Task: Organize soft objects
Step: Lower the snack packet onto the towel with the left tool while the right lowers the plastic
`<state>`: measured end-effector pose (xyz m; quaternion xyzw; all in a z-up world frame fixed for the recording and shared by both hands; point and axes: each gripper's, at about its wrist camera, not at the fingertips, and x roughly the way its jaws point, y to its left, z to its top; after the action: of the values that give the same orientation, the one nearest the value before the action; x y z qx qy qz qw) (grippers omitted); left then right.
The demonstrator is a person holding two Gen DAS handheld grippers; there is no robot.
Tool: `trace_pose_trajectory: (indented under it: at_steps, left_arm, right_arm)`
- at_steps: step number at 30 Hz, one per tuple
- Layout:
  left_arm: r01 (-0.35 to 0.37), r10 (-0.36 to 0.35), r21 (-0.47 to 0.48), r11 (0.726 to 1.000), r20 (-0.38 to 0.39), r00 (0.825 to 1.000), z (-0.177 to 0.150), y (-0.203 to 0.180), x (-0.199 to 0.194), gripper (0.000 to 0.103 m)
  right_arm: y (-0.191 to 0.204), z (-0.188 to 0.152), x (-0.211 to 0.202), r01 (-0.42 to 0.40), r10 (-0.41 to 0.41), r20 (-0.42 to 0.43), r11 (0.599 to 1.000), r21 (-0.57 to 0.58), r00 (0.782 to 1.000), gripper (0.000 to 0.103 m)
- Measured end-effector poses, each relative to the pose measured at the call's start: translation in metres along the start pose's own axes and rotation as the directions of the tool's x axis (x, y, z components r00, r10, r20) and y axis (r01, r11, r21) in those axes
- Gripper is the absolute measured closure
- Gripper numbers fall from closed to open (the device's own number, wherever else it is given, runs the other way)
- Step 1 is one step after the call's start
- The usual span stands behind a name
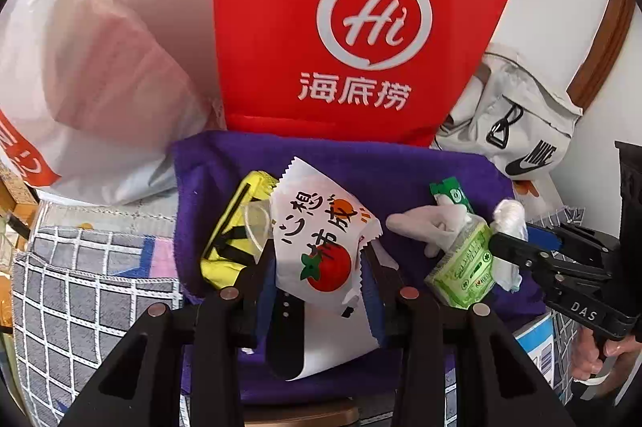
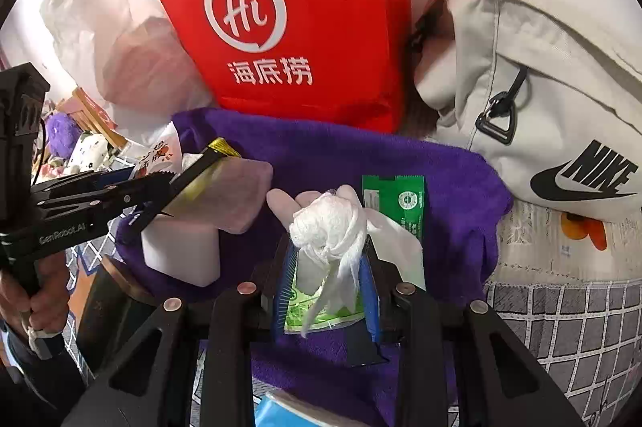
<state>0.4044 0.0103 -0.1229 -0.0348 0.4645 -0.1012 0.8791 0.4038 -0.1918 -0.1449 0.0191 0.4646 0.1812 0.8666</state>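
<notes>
A purple towel (image 1: 361, 166) (image 2: 441, 186) lies spread with soft items on it. My left gripper (image 1: 321, 278) is shut on a white snack packet (image 1: 321, 258) printed with a red tomato, held tilted above the towel. Beside it lie a yellow packet (image 1: 232, 238), a white glove (image 1: 429, 226) and a green sachet (image 1: 449, 190) (image 2: 397, 206). My right gripper (image 2: 329, 246) (image 1: 513, 242) is shut on a white gauze wad (image 2: 329, 226) (image 1: 509, 222), just over a green tissue pack (image 2: 313, 310) (image 1: 461, 266). A white foam block (image 2: 180, 254) sits under the left gripper (image 2: 188, 166).
A red bag with a "Hi" logo (image 1: 361, 25) (image 2: 289, 25) stands behind the towel, a white plastic bag (image 1: 80, 66) to its left and a pale Nike bag (image 1: 521, 138) (image 2: 541, 86) to its right. Grid-patterned cloth (image 1: 80, 286) surrounds the towel. A hand (image 2: 40, 298) grips each handle.
</notes>
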Motion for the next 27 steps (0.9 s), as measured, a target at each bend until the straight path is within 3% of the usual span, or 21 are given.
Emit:
trace_pose_trajectory:
  at_steps: [7,17,23,27]
  left_arm:
    - [0.0,0.0,-0.004,1.0,-0.038,0.999,-0.003,-0.001,0.01,0.066]
    - [-0.001,0.0,-0.006,1.0,-0.064,0.998,-0.006,-0.001,0.018,0.066]
    - [0.013,-0.015,-0.018,1.0,-0.069,0.998,-0.006,0.001,0.019,0.06]
    - [0.028,-0.029,-0.019,0.999,-0.072,0.997,-0.005,0.001,0.02,0.05]
  right_arm:
    - [0.0,-0.002,0.007,0.001,-0.001,-0.015,1.0,0.004,1.0,0.072]
    - [0.005,-0.002,0.014,-0.022,0.022,-0.025,1.0,-0.002,0.999,0.056]
    - [0.004,-0.004,0.013,-0.039,0.039,-0.018,0.999,0.005,0.999,0.042]
    - [0.002,-0.003,0.011,-0.047,0.047,-0.015,0.999,0.015,0.999,0.035]
